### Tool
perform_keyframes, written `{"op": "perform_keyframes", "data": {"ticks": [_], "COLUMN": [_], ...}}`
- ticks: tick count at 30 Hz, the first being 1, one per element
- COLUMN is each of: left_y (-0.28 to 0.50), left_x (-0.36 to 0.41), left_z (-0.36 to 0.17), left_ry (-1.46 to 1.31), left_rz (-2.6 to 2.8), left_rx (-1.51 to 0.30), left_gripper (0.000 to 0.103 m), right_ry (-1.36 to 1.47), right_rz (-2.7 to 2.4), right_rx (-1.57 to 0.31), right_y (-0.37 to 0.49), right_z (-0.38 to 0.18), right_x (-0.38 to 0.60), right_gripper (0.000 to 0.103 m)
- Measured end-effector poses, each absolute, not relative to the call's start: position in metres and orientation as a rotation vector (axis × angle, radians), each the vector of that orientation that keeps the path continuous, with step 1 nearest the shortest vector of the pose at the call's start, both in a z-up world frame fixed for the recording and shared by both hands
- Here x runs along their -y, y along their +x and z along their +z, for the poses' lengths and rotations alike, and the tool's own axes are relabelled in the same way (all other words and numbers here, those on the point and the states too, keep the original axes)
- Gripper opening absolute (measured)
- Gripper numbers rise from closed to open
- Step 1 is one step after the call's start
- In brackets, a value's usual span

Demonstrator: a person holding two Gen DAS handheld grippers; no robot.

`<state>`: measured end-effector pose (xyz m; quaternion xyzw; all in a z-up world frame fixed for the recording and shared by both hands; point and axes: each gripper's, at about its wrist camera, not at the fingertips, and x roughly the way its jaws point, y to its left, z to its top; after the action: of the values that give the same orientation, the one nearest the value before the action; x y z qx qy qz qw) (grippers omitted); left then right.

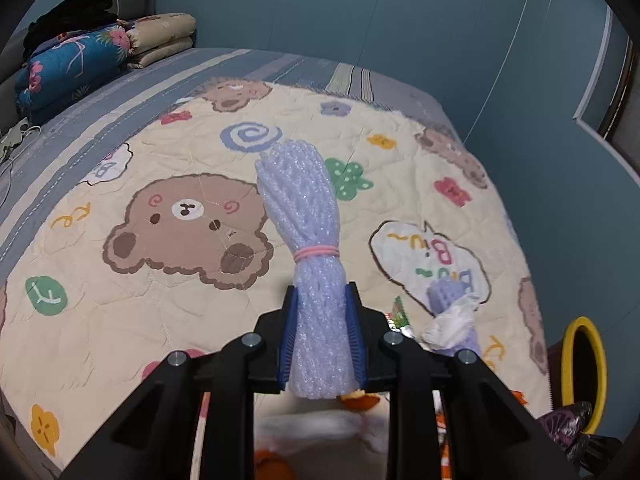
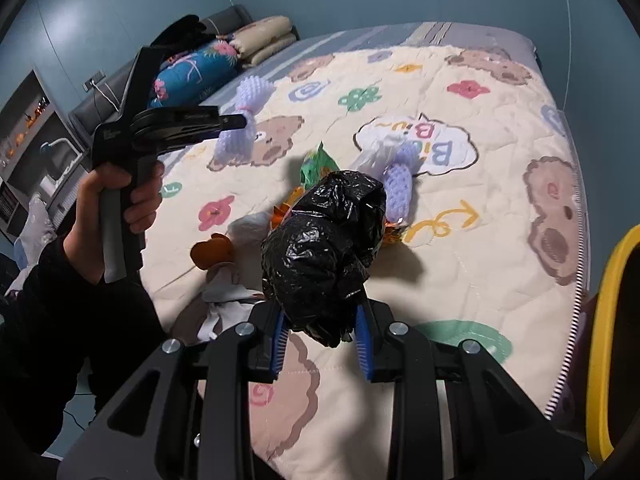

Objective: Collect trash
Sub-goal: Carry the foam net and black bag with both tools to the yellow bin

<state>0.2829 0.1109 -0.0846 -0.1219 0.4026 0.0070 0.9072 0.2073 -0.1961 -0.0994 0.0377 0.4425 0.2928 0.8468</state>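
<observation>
My left gripper (image 1: 321,304) is shut on a lilac foam net bundle (image 1: 306,224) tied with a pink rubber band, held above the bed; it also shows in the right wrist view (image 2: 240,128). My right gripper (image 2: 322,320) is shut on a crumpled black plastic bag (image 2: 324,240) held above the quilt. On the quilt lie a second lilac foam net (image 2: 398,188) with white tissue (image 1: 450,322), a green wrapper (image 2: 314,166), orange peel (image 2: 212,250) and white tissue (image 2: 224,292).
A bear-print quilt (image 1: 160,320) covers the bed. Folded blankets and dark clothes (image 1: 80,48) are stacked at the head. A yellow-rimmed bin (image 2: 608,340) stands at the bed's right side, also in the left wrist view (image 1: 584,368).
</observation>
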Motion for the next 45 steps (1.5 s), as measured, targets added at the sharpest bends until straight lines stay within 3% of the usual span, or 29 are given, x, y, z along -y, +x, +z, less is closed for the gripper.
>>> {"op": "perform_keyframes", "data": {"ticks": [14, 28, 45], "left_y": [0.239, 0.21, 0.212], "left_x": [-0.082, 0.028, 0.162], "left_z": [-0.036, 0.016, 0.023], "left_ry": [-0.243, -0.163, -0.129], "left_rz": [-0.072, -0.284, -0.508], "left_rx": [-0.763, -0.68, -0.681], "left_gripper": [0.022, 0.022, 0.022], "right_ry": [0.145, 0.24, 0.277], "right_rz": [0.526, 0.409, 0.152], "right_rx": [-0.864, -0.738, -0.672], "right_y": [0.178, 0.159, 0.145], "right_z": [-0.064, -0.03, -0.007], "right_x": [0.249, 0.329, 0.435], "right_gripper": [0.027, 0.027, 0.028]}}
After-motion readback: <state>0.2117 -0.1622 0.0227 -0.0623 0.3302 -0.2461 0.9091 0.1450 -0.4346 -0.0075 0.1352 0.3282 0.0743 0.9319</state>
